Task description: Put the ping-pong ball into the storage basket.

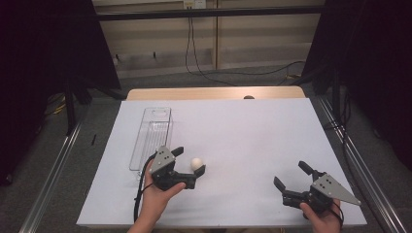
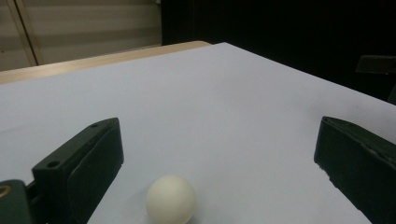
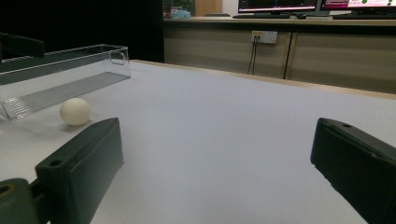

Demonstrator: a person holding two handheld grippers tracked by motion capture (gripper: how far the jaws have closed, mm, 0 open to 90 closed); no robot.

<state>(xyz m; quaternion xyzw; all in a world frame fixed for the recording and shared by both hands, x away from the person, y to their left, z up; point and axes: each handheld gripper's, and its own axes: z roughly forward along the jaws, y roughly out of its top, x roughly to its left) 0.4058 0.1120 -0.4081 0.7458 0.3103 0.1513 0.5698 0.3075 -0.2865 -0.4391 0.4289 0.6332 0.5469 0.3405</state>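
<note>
A small white ball (image 1: 196, 163) lies on the white table sheet (image 1: 233, 131). My left gripper (image 1: 190, 160) is open with its jaws on either side of the ball, not touching it; in the left gripper view the ball (image 2: 170, 198) sits low between the two black jaws. A long clear plastic tray (image 1: 152, 137) stands just left of that gripper. My right gripper (image 1: 291, 175) rests open near the front right of the sheet, with nothing between its jaws. From the right gripper view the ball (image 3: 75, 111) lies beside the tray (image 3: 60, 84).
The sheet covers a wooden table whose far edge (image 1: 214, 93) shows bare wood. Black curtains (image 1: 43, 58) hang on both sides, and cables (image 1: 194, 58) run along the floor behind. Metal rails (image 1: 53, 165) flank the table.
</note>
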